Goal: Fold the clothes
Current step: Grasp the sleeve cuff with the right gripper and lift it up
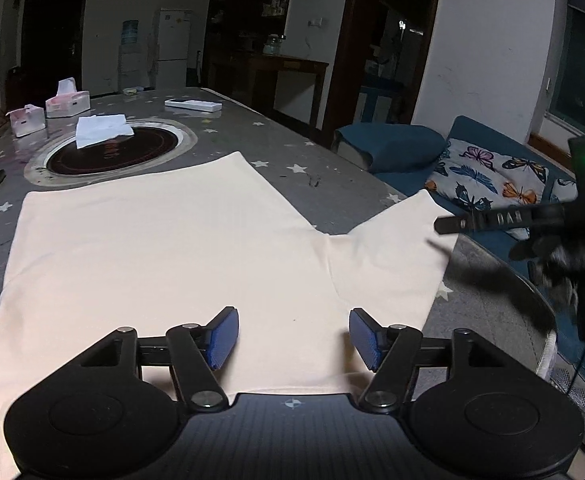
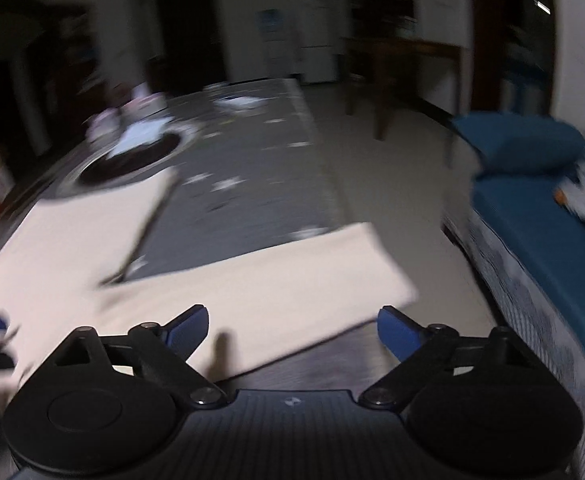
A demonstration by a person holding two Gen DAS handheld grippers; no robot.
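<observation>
Cream garment: a pale cream T-shirt (image 1: 164, 248) lay spread flat over the near half of the table (image 1: 324, 184), its body running toward 11 o'clock in the left wrist view and one sleeve (image 1: 392, 248) pointing toward 2 o'clock, at the table's right edge.
Left gripper: the left gripper (image 1: 292, 338) hung above the shirt at 6 o'clock, its blue-padded fingers (image 1: 222, 338) spread wide, with only flat fabric showing between them.
Right gripper: in its own view the right gripper (image 2: 291, 334) was likewise parted wide, nothing between its jaws; the sleeve (image 2: 276, 292) lay just ahead of it toward 12 o'clock. From the left wrist view it showed as a dark, blurred shape (image 1: 548, 232) at 3 o'clock, one finger reaching over the sleeve's outer edge; contact with the fabric could not be made out.
Table: a grey, star-printed cover with a round black cooktop inset (image 1: 112, 150) at 11 o'clock, just beyond the shirt's far edge.
Clutter: a white tissue (image 1: 102, 130) lay on the cooktop; two pink tissue boxes (image 1: 66, 100) stood behind it, and a white remote (image 1: 192, 105) sat toward 12 o'clock.
Beyond the table: a blue sofa (image 1: 488, 240) with a butterfly-print cushion (image 1: 488, 176) at 2 o'clock.
Picture quality: the right wrist view was heavily smeared.
</observation>
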